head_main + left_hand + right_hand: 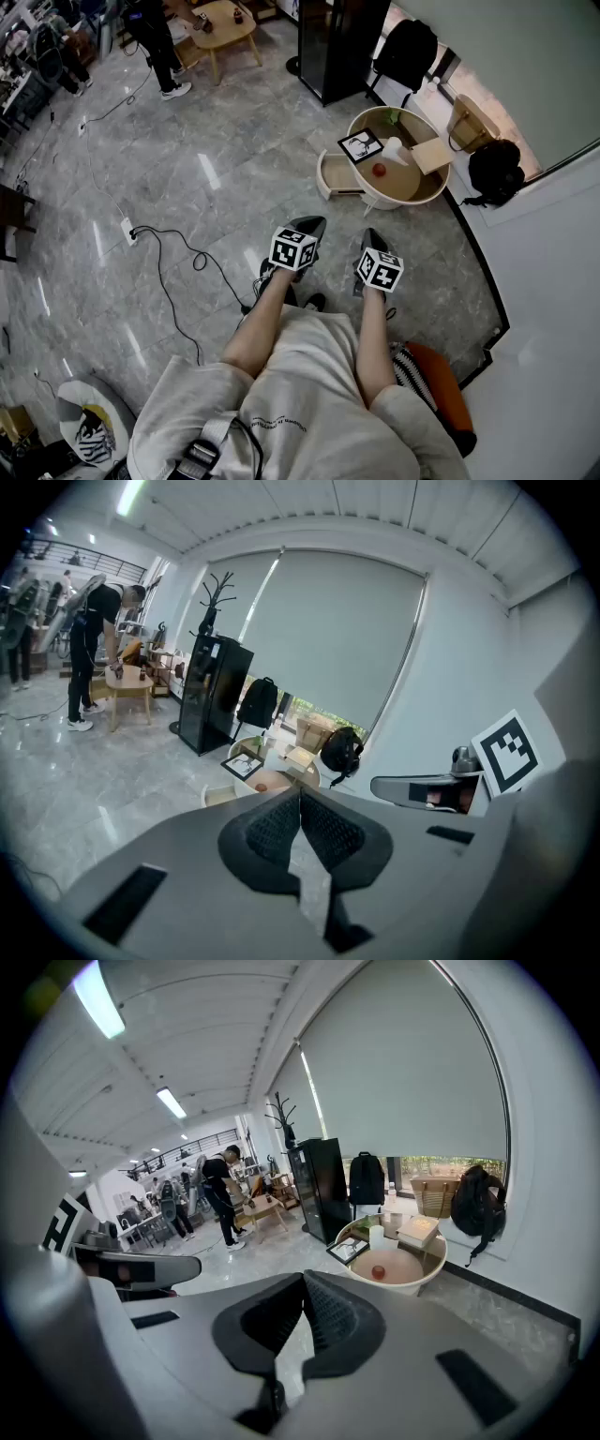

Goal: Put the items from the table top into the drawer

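Two sets of jaws pressed shut on nothing: left gripper (pixel 314 225) and right gripper (pixel 373 234), side by side, tilted down towards the round table (pixel 373 201), well apart from it. Drawer (pixel 336 176) pulled out from under the tabletop's left edge. Red ball (pixel 379 170) on the near left part, just beside the drawer. Framed picture (pixel 360 146) cornerwise at the left edge. White cup (pixel 394 150) next to it. Tan book (pixel 433 155) lengthwise towards the right edge.
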